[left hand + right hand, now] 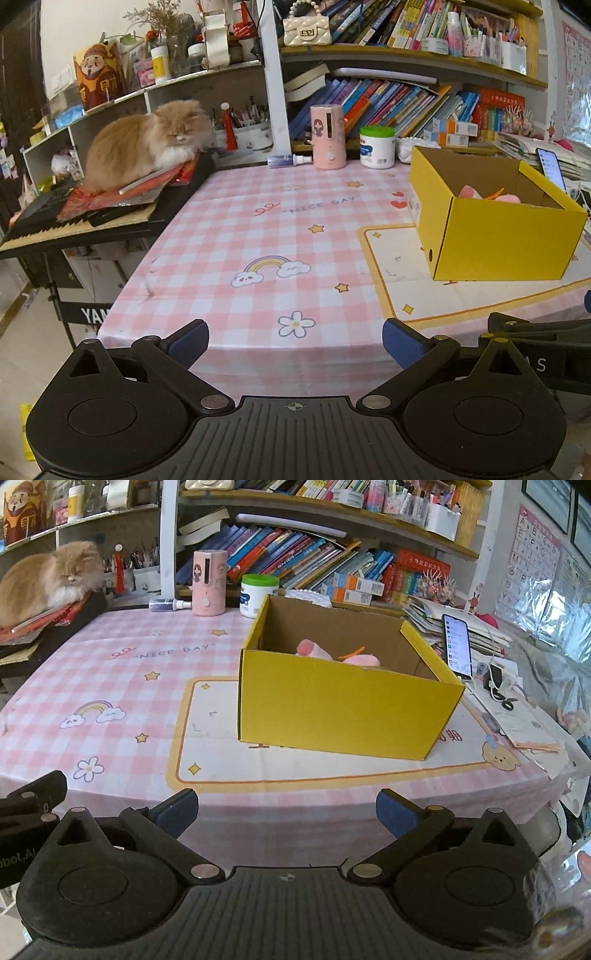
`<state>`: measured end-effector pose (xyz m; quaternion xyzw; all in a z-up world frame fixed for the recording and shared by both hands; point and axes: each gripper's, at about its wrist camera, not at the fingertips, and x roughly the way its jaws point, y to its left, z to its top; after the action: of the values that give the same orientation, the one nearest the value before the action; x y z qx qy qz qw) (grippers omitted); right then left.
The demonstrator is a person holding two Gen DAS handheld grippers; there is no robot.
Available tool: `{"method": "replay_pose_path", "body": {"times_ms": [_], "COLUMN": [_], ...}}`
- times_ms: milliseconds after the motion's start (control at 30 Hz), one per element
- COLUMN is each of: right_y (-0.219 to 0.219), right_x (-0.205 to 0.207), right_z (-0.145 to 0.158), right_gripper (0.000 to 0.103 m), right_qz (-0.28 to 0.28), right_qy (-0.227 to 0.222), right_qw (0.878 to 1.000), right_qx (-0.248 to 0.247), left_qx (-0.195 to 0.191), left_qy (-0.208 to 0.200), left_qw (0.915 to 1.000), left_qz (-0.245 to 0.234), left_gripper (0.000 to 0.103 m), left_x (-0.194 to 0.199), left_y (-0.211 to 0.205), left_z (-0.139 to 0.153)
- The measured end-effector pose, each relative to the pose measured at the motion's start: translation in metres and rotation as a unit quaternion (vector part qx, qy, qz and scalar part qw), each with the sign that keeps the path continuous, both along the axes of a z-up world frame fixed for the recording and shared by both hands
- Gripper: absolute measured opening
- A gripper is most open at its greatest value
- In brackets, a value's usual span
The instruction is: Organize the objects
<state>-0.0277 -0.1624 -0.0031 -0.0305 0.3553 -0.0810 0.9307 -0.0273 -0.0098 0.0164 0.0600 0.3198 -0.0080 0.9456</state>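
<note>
Both grippers' blue-padded fingers (188, 341) spread, empty; yellow cardboard box (343, 705) holds pink plush (possibly toys) (314, 650).

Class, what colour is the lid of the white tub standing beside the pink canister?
Green. The lid shows best in the right wrist view.

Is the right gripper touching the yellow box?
Apart. The right wrist view shows the right gripper open at the near table edge, with bare placemat plainly visible between its fingertips and the yellow box.
</note>
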Motion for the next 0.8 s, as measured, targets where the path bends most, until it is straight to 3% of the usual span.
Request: {"method": "replay_pose_path", "body": {"times_ms": [800], "right_y": [0.0000], "right_x": [0.0002], "right_z": [-0.0057], "right_gripper": [0.103], "right_qz": [-0.009], "right_qy": [0.023], "right_qw": [1.000], "right_qx": [0.000], "left_qx": [0.014], "left_qy": [0.011], "left_qw": [0.9998], "left_qz": [0.009], "left_gripper": [0.101], "left_x": [0.0013], "left_y": [-0.0013], "left_z": [-0.0028]}}
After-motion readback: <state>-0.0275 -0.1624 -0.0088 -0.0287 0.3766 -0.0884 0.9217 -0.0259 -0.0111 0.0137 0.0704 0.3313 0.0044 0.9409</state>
